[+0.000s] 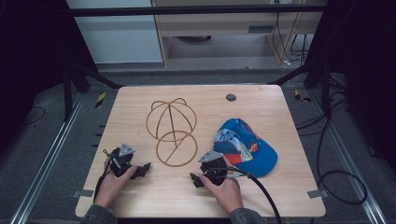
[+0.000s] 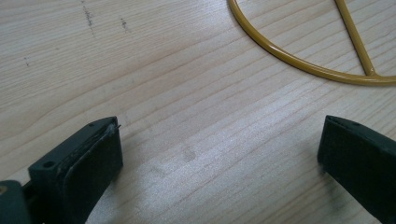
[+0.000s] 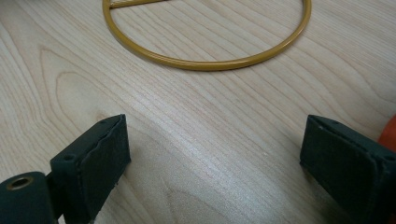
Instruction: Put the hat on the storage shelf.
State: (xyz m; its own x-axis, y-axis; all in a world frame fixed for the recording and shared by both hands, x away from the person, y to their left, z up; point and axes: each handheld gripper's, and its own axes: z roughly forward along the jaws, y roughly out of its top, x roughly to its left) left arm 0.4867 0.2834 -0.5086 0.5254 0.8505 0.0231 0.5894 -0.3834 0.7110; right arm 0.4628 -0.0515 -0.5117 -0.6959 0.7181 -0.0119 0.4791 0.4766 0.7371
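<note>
Cap (image 1: 245, 147): just beyond our right gripper (image 1: 205, 177), nearer than the left gripper (image 1: 140, 169).
Wire stand (image 1: 173, 130): ahead, between both.
Jaws: both 2 wide, empty.

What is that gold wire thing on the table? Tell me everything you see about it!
The wire frame looks like thin metal rod painted gold. It has a flat round ring with a bar across it, nearest the person, and a dome of curved ribs like a cap's skeleton behind. It lies on the wooden table, mid-table, left of the blue cap. Nothing holds it; both grippers sit short of the ring.
</note>
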